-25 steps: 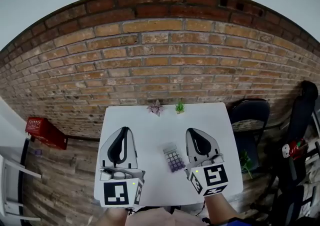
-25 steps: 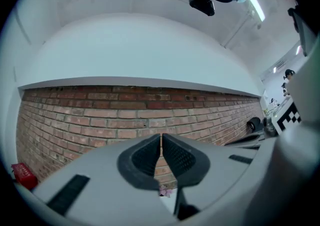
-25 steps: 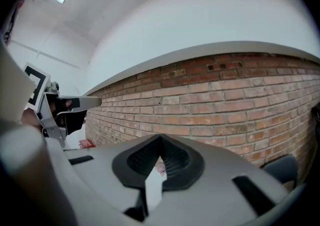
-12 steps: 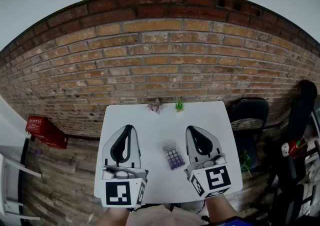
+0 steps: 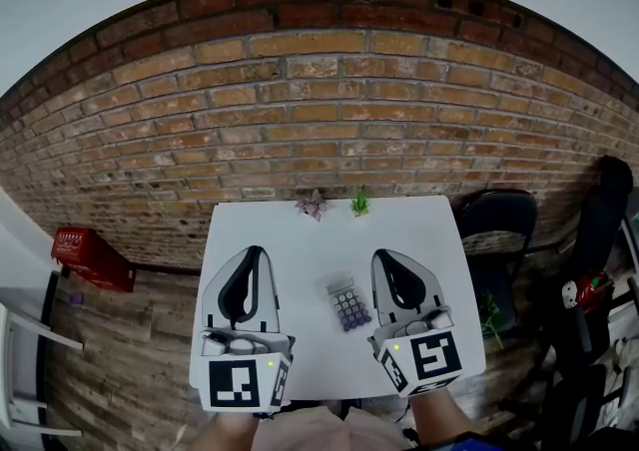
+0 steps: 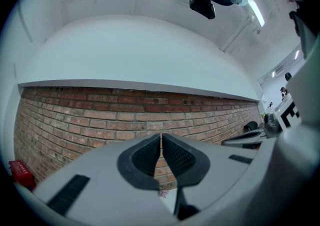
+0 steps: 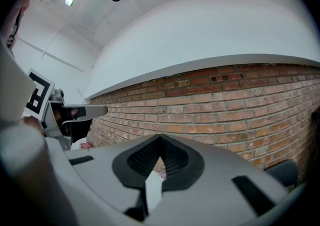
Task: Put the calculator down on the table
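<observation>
The calculator [image 5: 348,304] lies flat on the white desk [image 5: 319,244], a little to the near side of its middle. Its screen end points to about 11 o'clock and its purple keys face up. Nothing touches it.

At its 3 o'clock, just beside it, is the right gripper [image 5: 382,257]. In the right gripper view its jaws [image 7: 160,140] are pressed together with nothing between them. At the calculator's 9 o'clock, a bit further off, is the left gripper [image 5: 255,251], whose jaws [image 6: 161,137] are likewise closed and empty. Both grippers point toward 12 o'clock.

At the desk's far edge, around 12 o'clock from the calculator, stand a small pinkish plant [image 5: 312,207] and a small green plant [image 5: 359,205], near each other. Behind them is a brick wall [image 5: 329,110]. A dark chair [image 5: 499,225] stands off the desk's 3 o'clock side and a red crate [image 5: 92,261] sits on the floor at 9 o'clock.
</observation>
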`<state>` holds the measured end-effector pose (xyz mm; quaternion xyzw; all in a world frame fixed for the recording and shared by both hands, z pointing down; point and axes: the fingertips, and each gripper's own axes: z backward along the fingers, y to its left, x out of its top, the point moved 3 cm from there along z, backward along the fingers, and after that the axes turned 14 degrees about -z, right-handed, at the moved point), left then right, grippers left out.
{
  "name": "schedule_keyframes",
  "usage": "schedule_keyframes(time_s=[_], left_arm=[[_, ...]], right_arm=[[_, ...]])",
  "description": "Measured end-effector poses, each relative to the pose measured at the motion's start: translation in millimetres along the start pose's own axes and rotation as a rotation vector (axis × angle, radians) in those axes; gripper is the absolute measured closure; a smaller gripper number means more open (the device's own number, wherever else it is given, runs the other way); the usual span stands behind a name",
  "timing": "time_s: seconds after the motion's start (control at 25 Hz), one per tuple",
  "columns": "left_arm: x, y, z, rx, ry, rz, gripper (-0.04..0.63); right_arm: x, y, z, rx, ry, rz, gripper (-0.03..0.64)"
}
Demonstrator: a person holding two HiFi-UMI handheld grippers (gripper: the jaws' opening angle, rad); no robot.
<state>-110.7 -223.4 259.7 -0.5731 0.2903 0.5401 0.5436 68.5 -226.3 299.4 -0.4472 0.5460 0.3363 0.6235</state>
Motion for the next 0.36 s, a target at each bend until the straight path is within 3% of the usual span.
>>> schedule_keyframes(time_s=[0.36], left_arm=[[-1.4, 0.1, 4.5, -0.006, 0.003, 0.004, 0.574]], right_arm=[[-0.6, 4.0, 3.1, -0.003, -0.003, 0.0, 0.62]])
